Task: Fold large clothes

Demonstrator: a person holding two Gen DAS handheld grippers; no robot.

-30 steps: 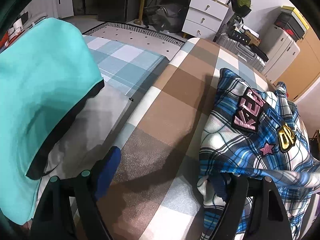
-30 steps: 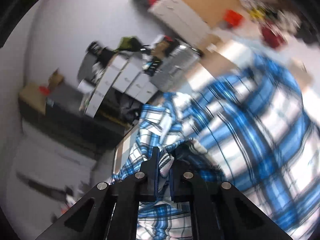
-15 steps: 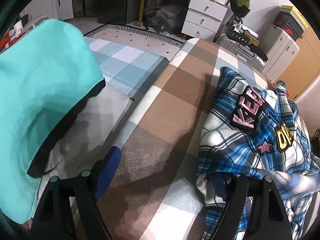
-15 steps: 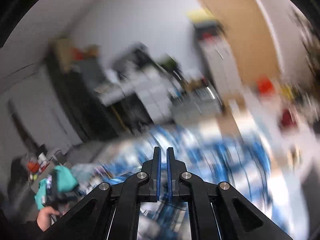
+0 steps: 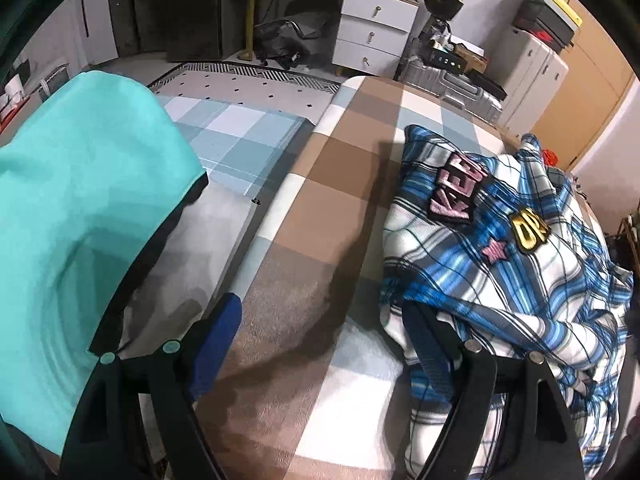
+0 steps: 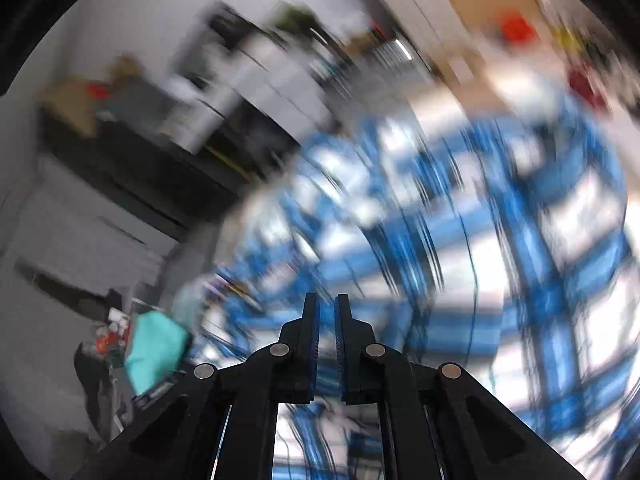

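Note:
A blue and white plaid shirt (image 5: 500,264) with sewn-on letter patches lies rumpled on the right side of the checked bed cover (image 5: 320,208). My left gripper (image 5: 320,308) stands open just above the cover. Its right finger (image 5: 430,344) sits at the shirt's near edge, where fabric drapes over it, while the left finger (image 5: 218,340) is over bare cover. In the blurred right wrist view the same plaid shirt (image 6: 460,240) fills the middle and right. My right gripper (image 6: 327,300) hangs above it, shut, with nothing between its pads.
A teal cloth (image 5: 80,208) with a dark edge hangs close at the left. Past the bed are a patterned rug (image 5: 256,80), a white chest of drawers (image 5: 372,32), a silver suitcase (image 5: 452,84) and stacked boxes (image 5: 548,12).
My right gripper pinched a fold of the plaid shirt a second ago; now its pads hold nothing, and it has swung over the shirt. The left gripper stayed put, rolling slightly.

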